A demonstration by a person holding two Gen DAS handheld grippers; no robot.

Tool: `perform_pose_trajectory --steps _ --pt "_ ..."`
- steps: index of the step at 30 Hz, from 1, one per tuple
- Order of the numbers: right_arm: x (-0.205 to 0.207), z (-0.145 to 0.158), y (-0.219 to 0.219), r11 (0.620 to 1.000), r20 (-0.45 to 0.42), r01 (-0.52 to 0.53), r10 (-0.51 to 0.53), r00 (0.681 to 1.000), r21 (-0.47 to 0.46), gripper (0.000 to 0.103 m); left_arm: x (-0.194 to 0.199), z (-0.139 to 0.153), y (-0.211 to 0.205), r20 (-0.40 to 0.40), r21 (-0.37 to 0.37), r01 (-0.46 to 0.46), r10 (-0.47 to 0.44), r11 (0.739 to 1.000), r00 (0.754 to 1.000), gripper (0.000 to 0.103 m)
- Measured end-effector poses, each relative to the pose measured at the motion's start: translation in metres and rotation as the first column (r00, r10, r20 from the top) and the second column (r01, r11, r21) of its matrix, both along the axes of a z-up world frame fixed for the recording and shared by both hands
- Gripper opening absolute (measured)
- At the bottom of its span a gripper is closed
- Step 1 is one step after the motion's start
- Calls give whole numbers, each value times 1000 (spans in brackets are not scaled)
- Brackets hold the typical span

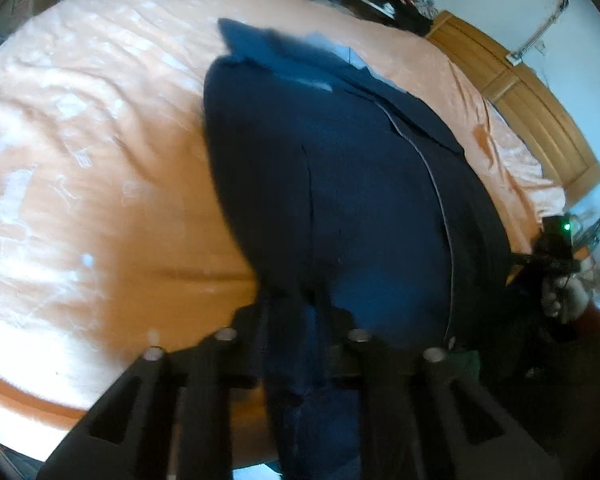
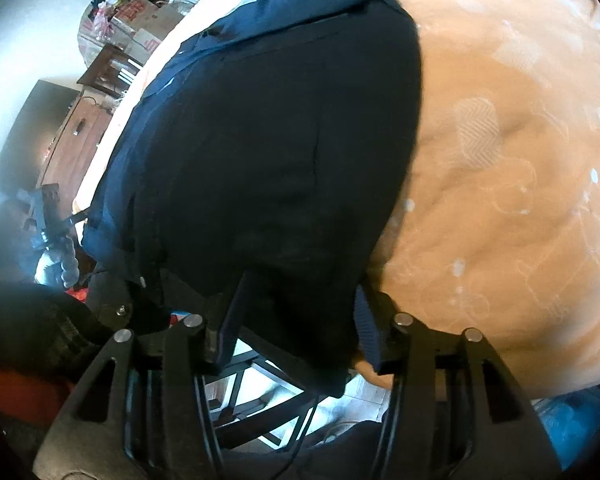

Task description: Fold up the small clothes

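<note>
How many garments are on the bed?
1: a dark blue garment lying across the orange bed, its near edge at both grippers. Others may lie hidden beneath it.

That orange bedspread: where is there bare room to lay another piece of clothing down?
The orange bedspread lies bare on the left gripper's side of the navy garment. A narrower strip runs between garment and wooden headboard. The near edge is crowded: both grippers are at the cloth.

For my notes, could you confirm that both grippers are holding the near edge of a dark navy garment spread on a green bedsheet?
Not quite: the bedsheet is orange, not green, as the left wrist view shows. The rest stands: the left gripper and right gripper hold the near edge of the dark navy garment.
</note>
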State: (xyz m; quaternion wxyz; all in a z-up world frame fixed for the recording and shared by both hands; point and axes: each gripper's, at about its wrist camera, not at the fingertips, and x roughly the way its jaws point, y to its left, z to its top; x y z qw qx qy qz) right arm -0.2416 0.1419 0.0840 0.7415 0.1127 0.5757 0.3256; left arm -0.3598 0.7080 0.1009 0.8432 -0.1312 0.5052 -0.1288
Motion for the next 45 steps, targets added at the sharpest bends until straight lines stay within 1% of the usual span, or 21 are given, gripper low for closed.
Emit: perform_pose_trajectory --steps 2,4,6,8,10,13,16,19,22,26,28,31,34,37,38,39,40,41,43,44,45 --pt "1 -4 -6 999 4 15 -15 1000 -28 29 -2 -4 9 -6 -23 -30 30 999 1000 16" --pt "2 -6 -9 1000 -8 25 -25 1000 -11 29 -5 -6 11 -11 -37 -29 28 999 1000 16" --pt "1 -8 -6 1000 -4 18 -18 1000 -15 33 -5 -5 7 -13 -41 -18 17 999 1000 16" --pt "3 -12 2 1000 -12 10 -10 1000 -1 40 -1 -5 -1 -13 -49 5 -6 999 1000 29" --pt "3 -11 4 1000 -13 0 0 1000 7 45 2 -6 -8 -12 -43 20 -21 999 1000 37" --pt "-4 -6 1 1000 -12 -19 19 1000 12 45 0 -4 -9 -5 -34 21 -21 999 1000 35" --pt "-8 -4 -5 1000 4 -8 8 1000 -13 43 -3 -6 -2 -5 -61 -1 0 998 1000 25" --pt "-10 5 -7 999 61 15 -11 998 -52 41 -2 -7 -2 0 -61 -13 13 998 1000 25" --pt "-8 15 -21 998 91 67 -65 994 -13 42 -2 -8 -2 1 -68 -18 18 998 1000 25" --pt "1 -2 -26 995 59 92 -91 994 -28 41 -1 -12 6 -2 -114 -43 43 993 999 25" --pt "1 -4 -23 996 49 91 -90 995 -11 44 -2 -12 5 -2 -118 -50 50 992 999 25" --pt "-5 -5 -5 999 -9 2 -2 1000 48 45 -4 -12 3 -2 -115 -50 50 992 999 25" --pt "-9 -10 2 999 -10 -27 28 1000 21 45 -4 -9 -1 0 -102 -25 25 995 1000 25" --pt "-5 -15 -5 999 -28 4 -3 1000 49 38 2 -9 -4 -12 -77 -9 8 997 1000 25" --pt "-6 -12 -4 999 -23 6 -5 1000 52 31 4 -9 -5 -14 -74 -3 2 997 1000 24" --pt "-7 -8 -2 997 -20 10 -8 1000 74 16 7 -8 -5 -22 -92 -6 4 996 1000 23" --pt "-9 0 -3 993 -19 39 -37 999 114 7 8 -6 -3 -25 -142 -22 19 990 1000 13" --pt "-9 12 -6 981 -13 50 -48 999 190 5 9 -3 -1 -22 -188 -37 33 981 999 3" --pt "-7 36 -10 954 12 59 -66 998 295 4 11 9 4 10 -305 -50 56 951 998 2" --pt "-3 53 -12 932 27 67 -81 996 356 4 13 20 8 39 -387 -52 73 921 997 2" --pt "2 65 -12 915 37 68 -90 995 398 4 17 30 11 66 -432 -49 86 900 994 2"
